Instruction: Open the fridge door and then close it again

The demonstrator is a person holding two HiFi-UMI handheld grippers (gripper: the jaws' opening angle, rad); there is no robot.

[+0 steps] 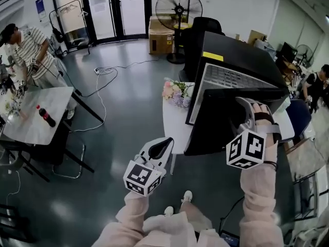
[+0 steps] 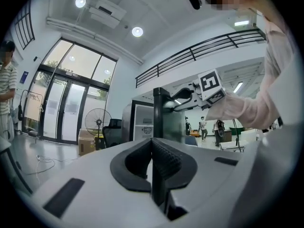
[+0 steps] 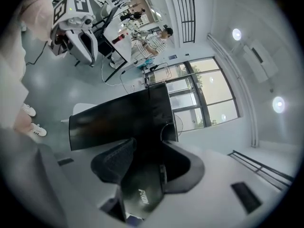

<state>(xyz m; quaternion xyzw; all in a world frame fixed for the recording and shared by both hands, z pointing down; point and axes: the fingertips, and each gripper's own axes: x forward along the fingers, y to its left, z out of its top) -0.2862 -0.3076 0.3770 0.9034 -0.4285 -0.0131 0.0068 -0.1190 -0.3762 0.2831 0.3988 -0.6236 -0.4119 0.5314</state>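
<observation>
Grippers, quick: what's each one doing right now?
Left gripper: closed, empty.
Right gripper: around the door edge; grip can't be told.

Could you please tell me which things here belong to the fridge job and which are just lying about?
In the job: fridge, its open door, right gripper on the door, left gripper.
Lying about: flowers, fan, box, bottle, cable.

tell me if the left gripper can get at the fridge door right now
Probably yes: the left gripper hangs beside the open fridge door with nothing between them. Its jaws are shut and would need to open; the right gripper grips the door's edge.
</observation>
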